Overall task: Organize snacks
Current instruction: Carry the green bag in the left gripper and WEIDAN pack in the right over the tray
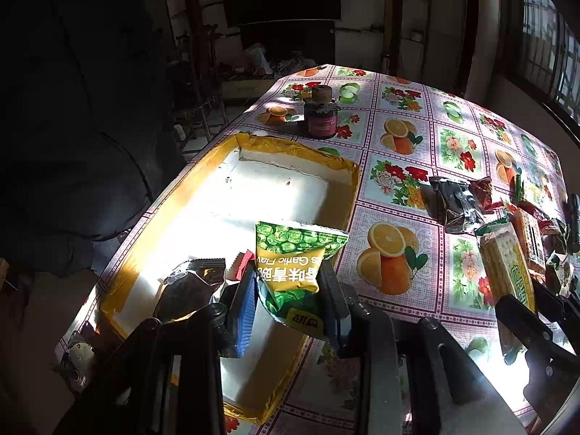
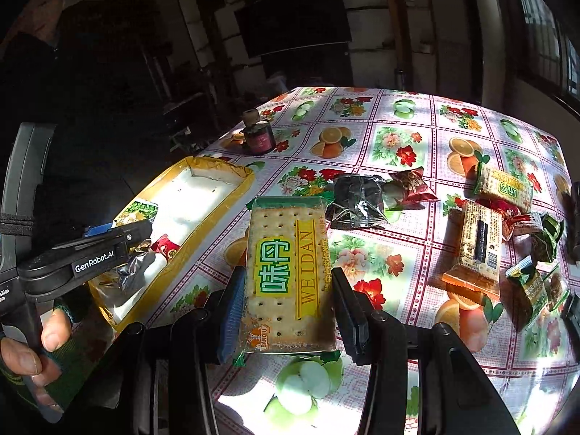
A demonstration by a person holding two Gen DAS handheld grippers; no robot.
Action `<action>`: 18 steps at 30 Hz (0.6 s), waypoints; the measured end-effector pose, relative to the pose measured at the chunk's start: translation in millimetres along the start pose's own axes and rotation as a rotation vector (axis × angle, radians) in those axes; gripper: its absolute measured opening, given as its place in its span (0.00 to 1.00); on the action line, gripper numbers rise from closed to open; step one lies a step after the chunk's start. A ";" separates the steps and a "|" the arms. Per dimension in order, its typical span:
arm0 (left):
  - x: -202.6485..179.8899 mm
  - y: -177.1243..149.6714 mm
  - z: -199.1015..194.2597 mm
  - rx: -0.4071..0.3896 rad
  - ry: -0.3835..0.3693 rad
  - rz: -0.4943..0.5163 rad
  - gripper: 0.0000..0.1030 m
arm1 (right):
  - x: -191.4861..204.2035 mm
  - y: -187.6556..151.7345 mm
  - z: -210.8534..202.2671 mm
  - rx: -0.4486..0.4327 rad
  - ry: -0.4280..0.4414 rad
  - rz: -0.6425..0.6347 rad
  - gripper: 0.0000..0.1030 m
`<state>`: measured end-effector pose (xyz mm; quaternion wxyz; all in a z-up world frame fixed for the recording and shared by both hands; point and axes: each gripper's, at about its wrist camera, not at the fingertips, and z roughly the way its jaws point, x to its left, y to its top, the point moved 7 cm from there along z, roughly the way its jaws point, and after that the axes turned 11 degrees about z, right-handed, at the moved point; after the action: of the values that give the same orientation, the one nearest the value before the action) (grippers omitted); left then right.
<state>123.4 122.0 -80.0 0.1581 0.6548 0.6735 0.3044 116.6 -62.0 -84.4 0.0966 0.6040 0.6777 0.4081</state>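
Observation:
My left gripper is shut on a green pea snack packet, held above the near end of a white box with a yellow taped rim. A silver foil packet and a red and white packet lie in the box. My right gripper is shut on a long cracker packet, held over the tablecloth just right of the box. In the right wrist view, the left gripper shows over the box.
Loose snacks lie on the fruit-print tablecloth to the right: a black foil packet, a red packet, two cracker packets and small green packets. A dark jar stands beyond the box. A person in dark clothes is at the left.

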 end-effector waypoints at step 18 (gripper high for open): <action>60.4 -7.7 11.2 0.012 0.052 -0.088 0.31 | 69.6 7.7 37.6 0.041 0.084 -0.077 0.48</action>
<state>118.6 183.7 -82.2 0.1498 0.6174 0.7071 0.3103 128.2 16.4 -78.4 0.0713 0.5615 0.7122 0.4153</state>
